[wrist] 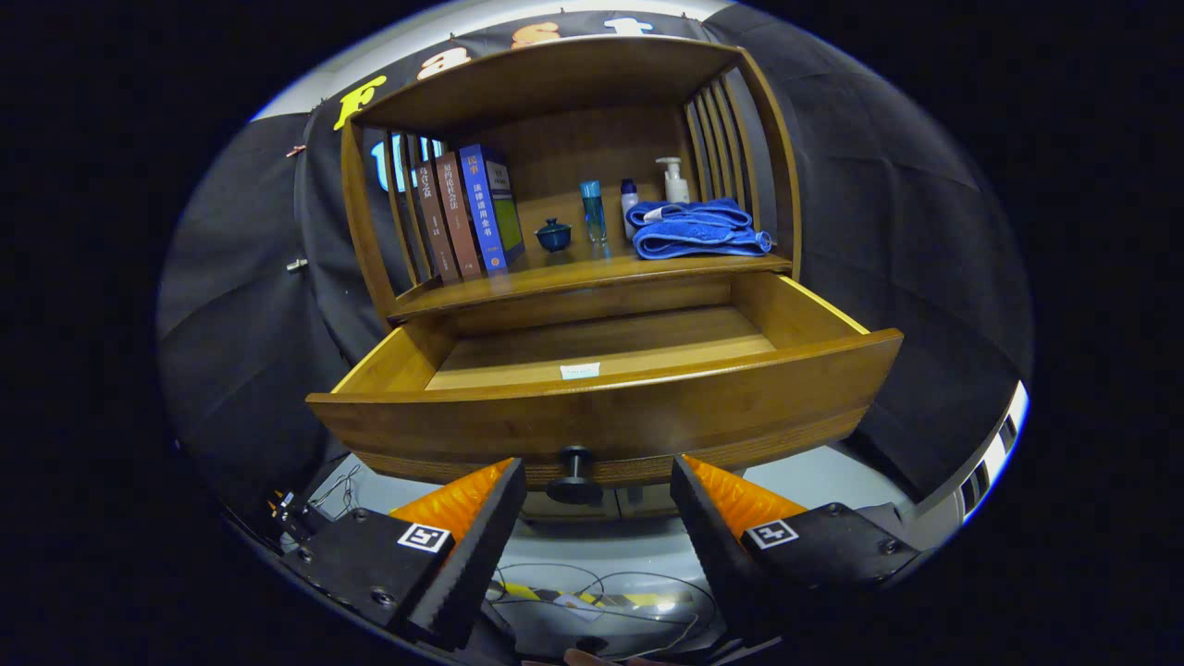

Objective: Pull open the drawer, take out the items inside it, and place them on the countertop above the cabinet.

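Your gripper [598,490] sits spread wide and holding nothing, its two fingers flanking the drawer knob [574,474] without touching it.

You have the drawer [601,421] pulled well out, which is why its floor shows from front to back; as far as you can see it holds only a small pale label [580,370]. On the countertop [592,273] above it stand the books [467,213], a small lidded pot [553,235], three bottles [629,205] and a folded blue towel [698,229], so I judge the unloading done, or nearly.
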The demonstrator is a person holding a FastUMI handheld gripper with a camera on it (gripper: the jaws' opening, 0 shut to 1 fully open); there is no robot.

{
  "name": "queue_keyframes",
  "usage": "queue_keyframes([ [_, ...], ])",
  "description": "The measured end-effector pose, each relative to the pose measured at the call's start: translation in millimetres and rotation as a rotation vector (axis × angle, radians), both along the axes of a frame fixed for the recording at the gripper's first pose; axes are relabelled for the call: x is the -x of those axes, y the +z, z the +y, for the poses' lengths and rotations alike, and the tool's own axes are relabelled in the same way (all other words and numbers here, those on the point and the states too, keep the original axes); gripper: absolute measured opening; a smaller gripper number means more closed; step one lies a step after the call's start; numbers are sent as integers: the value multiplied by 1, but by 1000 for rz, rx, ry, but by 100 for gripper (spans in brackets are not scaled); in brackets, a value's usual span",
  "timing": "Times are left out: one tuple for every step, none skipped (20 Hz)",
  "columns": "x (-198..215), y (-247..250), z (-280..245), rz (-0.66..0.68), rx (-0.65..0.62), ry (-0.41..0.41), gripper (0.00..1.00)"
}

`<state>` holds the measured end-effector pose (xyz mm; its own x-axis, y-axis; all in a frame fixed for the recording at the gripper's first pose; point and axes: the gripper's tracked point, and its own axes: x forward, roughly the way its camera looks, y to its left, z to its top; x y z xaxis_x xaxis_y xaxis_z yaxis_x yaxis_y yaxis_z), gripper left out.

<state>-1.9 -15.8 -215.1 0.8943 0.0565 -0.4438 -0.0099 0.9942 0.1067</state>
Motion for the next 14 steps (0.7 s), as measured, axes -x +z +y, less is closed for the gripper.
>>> queue_keyframes([
  [-1,13,1,-1,-3,6,100],
  [-4,25,1,-4,-6,13,100],
  [-7,37,3,-6,-7,26,100],
  [-10,48,9,-10,-14,47,98],
  [-16,60,13,-18,-15,65,98],
  [-24,71,17,-24,-16,86,100],
  [-31,78,24,-20,-9,116,100],
  [-40,83,27,-10,-7,138,100],
  [-52,87,28,3,-7,149,100],
  [-64,90,31,22,-29,157,100],
  [-76,91,32,54,-54,154,100],
  [-90,87,34,93,-77,154,100],
  [-103,80,34,154,-99,150,100],
  [-112,71,34,233,-99,152,100],
])
